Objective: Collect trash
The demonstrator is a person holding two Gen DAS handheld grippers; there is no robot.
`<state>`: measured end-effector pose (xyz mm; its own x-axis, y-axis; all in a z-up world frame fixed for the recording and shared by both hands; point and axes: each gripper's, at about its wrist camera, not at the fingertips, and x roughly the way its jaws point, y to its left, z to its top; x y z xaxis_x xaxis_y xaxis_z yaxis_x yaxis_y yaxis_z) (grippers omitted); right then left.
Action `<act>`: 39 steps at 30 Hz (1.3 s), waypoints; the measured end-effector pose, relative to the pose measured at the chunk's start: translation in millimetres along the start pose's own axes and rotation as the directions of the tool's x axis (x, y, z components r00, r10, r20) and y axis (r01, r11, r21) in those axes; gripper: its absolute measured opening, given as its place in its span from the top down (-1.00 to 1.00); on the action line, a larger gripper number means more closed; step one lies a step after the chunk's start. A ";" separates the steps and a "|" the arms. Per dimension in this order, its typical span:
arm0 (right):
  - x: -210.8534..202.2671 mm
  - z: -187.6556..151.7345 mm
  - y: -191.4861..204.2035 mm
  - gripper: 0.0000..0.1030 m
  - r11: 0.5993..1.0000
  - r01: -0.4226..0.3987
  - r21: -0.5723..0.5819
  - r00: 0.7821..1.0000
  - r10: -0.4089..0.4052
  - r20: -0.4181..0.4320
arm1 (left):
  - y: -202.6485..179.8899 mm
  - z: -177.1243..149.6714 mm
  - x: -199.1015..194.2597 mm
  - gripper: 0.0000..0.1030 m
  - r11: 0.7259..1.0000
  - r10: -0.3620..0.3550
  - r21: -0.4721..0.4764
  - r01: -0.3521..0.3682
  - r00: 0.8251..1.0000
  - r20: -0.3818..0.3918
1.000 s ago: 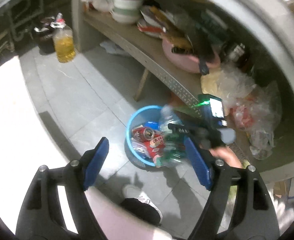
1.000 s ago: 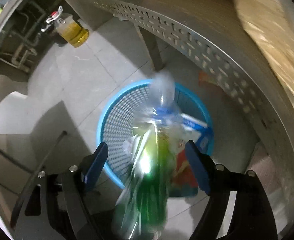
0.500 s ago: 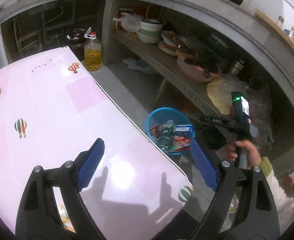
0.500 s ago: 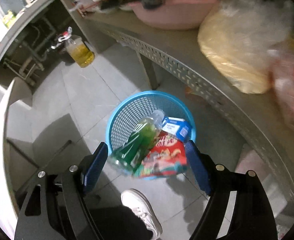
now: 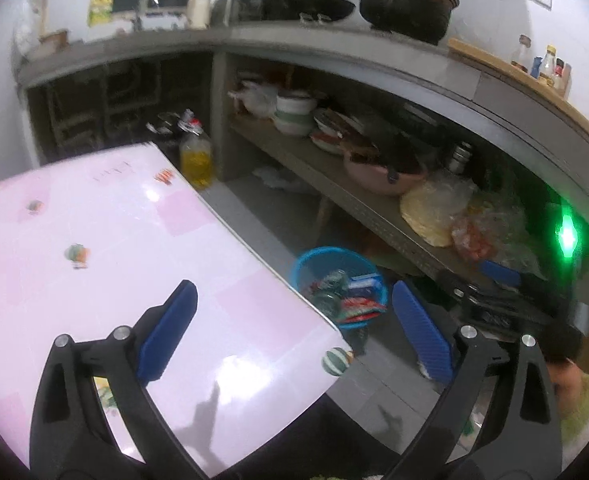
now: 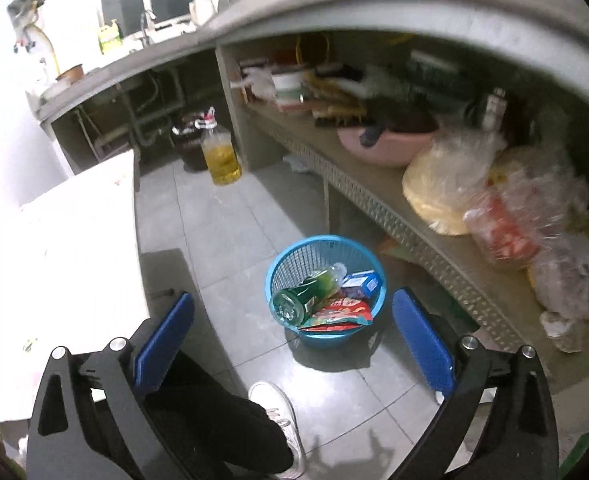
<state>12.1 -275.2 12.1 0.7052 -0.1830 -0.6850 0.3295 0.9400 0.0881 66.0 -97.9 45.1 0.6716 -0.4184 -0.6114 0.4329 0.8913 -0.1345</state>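
Observation:
A blue mesh basket stands on the grey tile floor beside the low shelf. In it lie a green plastic bottle, a blue and white carton and a red snack wrapper. My right gripper is open and empty, raised well above the basket. My left gripper is open and empty above the corner of the pink table. The basket also shows in the left wrist view past the table edge, as does the right gripper.
A bottle of yellow oil stands on the floor at the back. The low shelf holds a pink basin, bowls and plastic bags. The person's leg and white shoe are just below the basket.
The green bottle left my right gripper and dropped into the basket. Both grippers have risen and pulled back; the left one now hangs over the pink table.

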 end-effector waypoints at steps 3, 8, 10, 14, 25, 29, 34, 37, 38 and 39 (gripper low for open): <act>-31.5 -8.6 10.3 -0.87 0.999 0.030 -0.040 0.997 -0.027 0.078 | -9.2 -6.3 -12.8 -0.83 0.994 0.105 0.029 -0.106 0.994 0.043; -71.7 -25.8 26.6 -0.87 0.992 0.096 -0.082 0.977 -0.078 0.198 | -21.9 -22.8 -24.5 -0.83 0.959 0.249 0.123 -0.255 0.967 0.062; -77.9 -29.8 32.9 -0.87 0.989 0.111 -0.102 0.974 -0.089 0.207 | -19.2 -26.8 -25.8 -0.83 0.964 0.243 0.102 -0.244 0.970 0.023; -79.8 -40.1 49.5 -0.87 0.973 0.149 -0.174 0.976 -0.117 0.181 | -8.9 -40.0 -18.1 -0.83 0.967 0.255 0.015 -0.254 0.963 -0.084; -54.2 -56.1 64.5 -0.87 0.972 0.112 -0.205 0.994 -0.112 0.011 | 1.1 -64.1 -10.8 -0.83 0.934 0.346 -0.029 -0.357 0.921 -0.177; -52.2 -53.6 63.8 -0.87 0.968 0.128 -0.216 0.992 -0.129 0.010 | 7.7 -60.9 -11.6 -0.83 0.922 0.369 -0.051 -0.383 0.913 -0.175; -51.1 -50.8 59.8 -0.87 0.971 0.133 -0.199 0.991 -0.136 0.001 | 16.8 -58.5 -12.5 -0.83 0.911 0.386 -0.079 -0.405 0.904 -0.182; -49.8 -49.5 57.4 -0.87 0.970 0.139 -0.198 0.990 -0.142 -0.002 | 19.5 -58.3 -11.7 -0.83 0.907 0.390 -0.088 -0.411 0.901 -0.189; -49.0 -49.8 56.6 -0.87 0.971 0.140 -0.195 0.990 -0.144 -0.005 | 19.7 -58.5 -11.5 -0.83 0.906 0.392 -0.090 -0.414 0.900 -0.190; -47.8 -49.0 55.7 -0.87 0.971 0.141 -0.193 0.989 -0.145 -0.008 | 20.4 -58.3 -11.0 -0.83 0.905 0.392 -0.092 -0.415 0.899 -0.194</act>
<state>-34.0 -200.0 14.3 0.6451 -0.3154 -0.6960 0.2982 0.9425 -0.1507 32.4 -64.9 3.6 0.6574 0.0069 -0.7535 0.0579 0.9965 0.0596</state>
